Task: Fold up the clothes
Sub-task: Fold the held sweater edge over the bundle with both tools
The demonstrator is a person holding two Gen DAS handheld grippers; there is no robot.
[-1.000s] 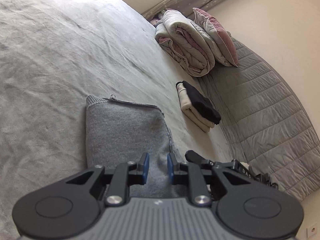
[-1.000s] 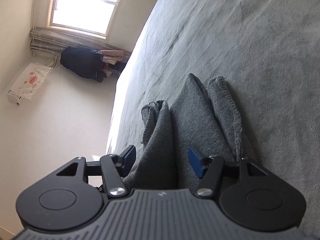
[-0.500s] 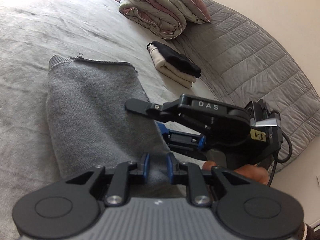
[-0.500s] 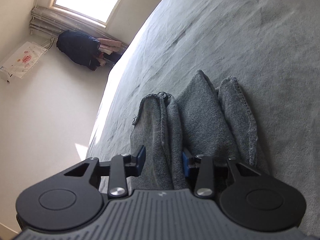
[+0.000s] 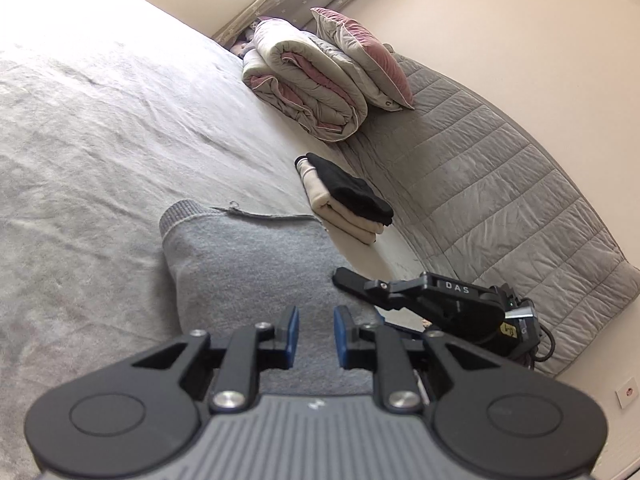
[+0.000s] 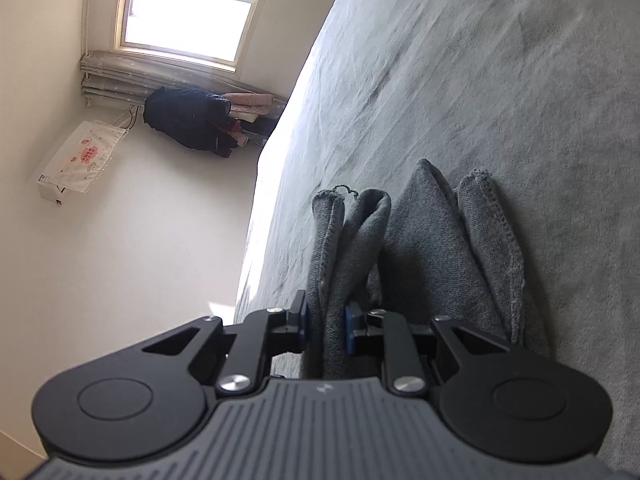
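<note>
Grey sweater: left view, it lies on the bed under my left gripper, jaws narrow, fabric between them; grip uncertain. Right view, my right gripper pinches the sweater's bunched folds, which extend forward.

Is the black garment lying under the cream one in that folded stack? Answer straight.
No, in the left wrist view the black garment lies on top of the folded cream one, on the bed.
</note>
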